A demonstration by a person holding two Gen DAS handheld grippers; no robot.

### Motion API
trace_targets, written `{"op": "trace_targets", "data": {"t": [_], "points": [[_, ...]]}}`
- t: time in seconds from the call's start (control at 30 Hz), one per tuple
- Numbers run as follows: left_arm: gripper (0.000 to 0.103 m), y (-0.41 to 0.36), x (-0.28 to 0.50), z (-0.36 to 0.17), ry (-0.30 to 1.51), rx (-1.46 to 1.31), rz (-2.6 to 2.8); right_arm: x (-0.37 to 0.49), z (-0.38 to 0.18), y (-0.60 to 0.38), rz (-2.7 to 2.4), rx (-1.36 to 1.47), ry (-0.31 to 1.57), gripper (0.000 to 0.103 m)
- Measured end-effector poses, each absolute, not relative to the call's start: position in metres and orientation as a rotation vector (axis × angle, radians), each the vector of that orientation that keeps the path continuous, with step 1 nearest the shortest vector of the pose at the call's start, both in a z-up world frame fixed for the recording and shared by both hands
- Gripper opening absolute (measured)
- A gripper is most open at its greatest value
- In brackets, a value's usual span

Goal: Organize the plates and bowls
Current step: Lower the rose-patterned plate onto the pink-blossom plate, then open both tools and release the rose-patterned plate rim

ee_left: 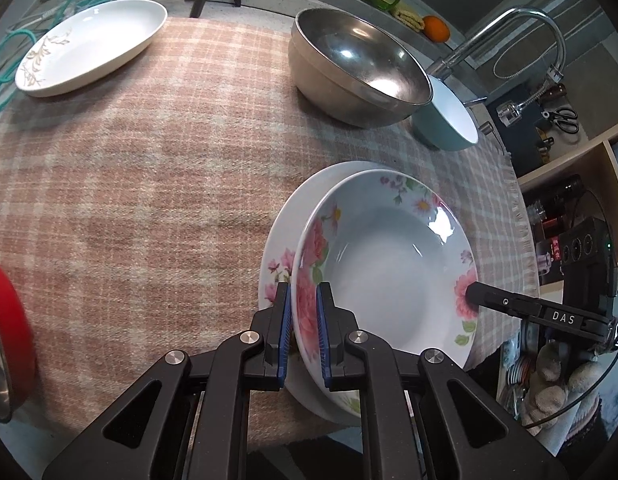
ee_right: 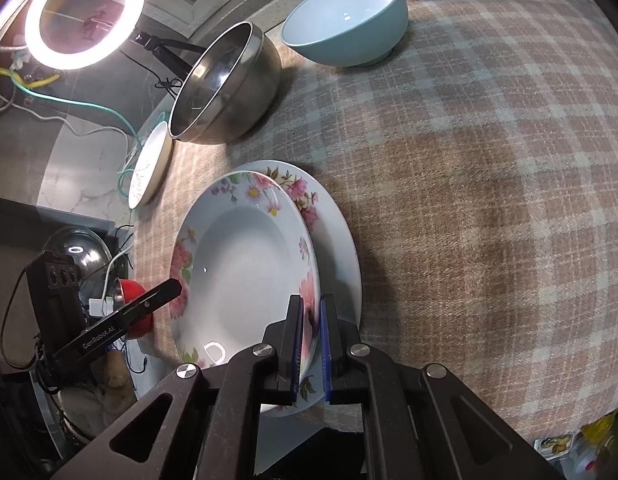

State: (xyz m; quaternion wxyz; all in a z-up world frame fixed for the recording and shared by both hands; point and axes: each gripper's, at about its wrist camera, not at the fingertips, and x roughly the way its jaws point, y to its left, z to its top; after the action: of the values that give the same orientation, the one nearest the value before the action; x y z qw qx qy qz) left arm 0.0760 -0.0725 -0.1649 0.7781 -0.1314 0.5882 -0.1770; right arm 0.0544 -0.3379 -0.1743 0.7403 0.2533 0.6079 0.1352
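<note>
Floral deep plate (ee_left: 389, 264) gripped at opposite rims by left gripper (ee_left: 303, 300) and right gripper (ee_right: 311, 314), above flat floral plate (ee_left: 277, 264), near checked tablecloth's (ee_left: 149, 184) front edge

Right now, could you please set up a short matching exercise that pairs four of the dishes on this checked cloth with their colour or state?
Things:
1. deep floral plate
2. steel bowl
3. small bowl
4. oval dish

States:
A. turquoise outside, white inside
B. white with a tan leaf sprig, at the cloth's far corner
C. gripped at opposite rims by both grippers, over a larger flowered plate
D. shiny bare metal, empty

Pairs: 1-C, 2-D, 3-A, 4-B
</note>
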Motion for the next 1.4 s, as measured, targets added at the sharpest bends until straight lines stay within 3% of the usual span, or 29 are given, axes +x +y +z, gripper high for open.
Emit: {"op": "trace_targets", "data": {"t": [1.4], "points": [[0.010,-0.0768,0.0790,-0.1664,1.264,-0.227,-0.397,0.0557,-0.1795,-0.3344,0.291,0.498,1.346,0.010]]}}
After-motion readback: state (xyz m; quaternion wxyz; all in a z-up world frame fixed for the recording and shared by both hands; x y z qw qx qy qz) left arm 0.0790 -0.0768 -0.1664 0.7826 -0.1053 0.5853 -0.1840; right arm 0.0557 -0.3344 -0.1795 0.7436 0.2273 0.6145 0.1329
